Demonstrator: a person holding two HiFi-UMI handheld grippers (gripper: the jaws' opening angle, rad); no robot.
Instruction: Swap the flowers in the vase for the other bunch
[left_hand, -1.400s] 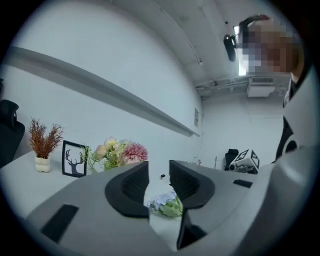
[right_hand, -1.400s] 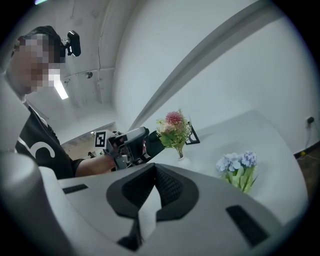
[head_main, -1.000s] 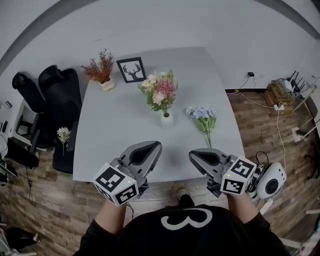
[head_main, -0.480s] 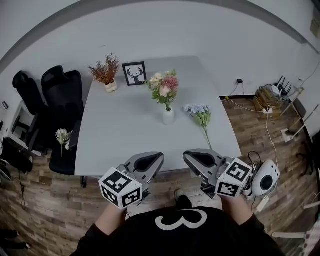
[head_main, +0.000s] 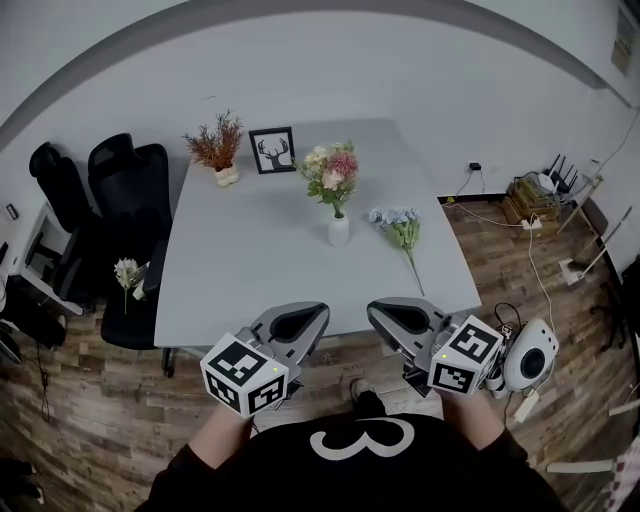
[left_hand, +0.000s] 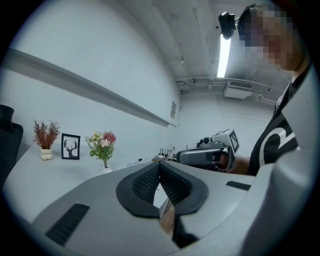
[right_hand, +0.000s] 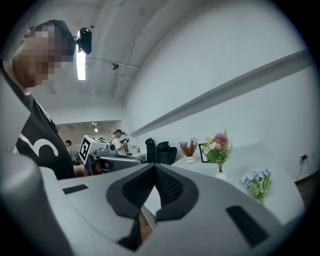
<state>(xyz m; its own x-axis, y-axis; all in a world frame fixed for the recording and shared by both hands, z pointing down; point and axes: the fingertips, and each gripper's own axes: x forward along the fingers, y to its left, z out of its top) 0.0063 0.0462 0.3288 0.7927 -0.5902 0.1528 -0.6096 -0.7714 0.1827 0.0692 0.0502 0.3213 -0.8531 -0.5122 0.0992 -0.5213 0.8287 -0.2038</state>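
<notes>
Blue bunch (right_hand: 257, 181) partly behind right gripper (right_hand: 154, 166)

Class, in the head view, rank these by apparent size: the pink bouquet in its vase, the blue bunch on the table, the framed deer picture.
1. Pink bouquet in its vase and blue bunch: about alike in length, so unranked.
2. Framed deer picture: clearly smallest, though farthest away.

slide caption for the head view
Shut, empty left gripper and right gripper before the grey table; pink bouquet in white vase, pale blue bunch lying beside it.
</notes>
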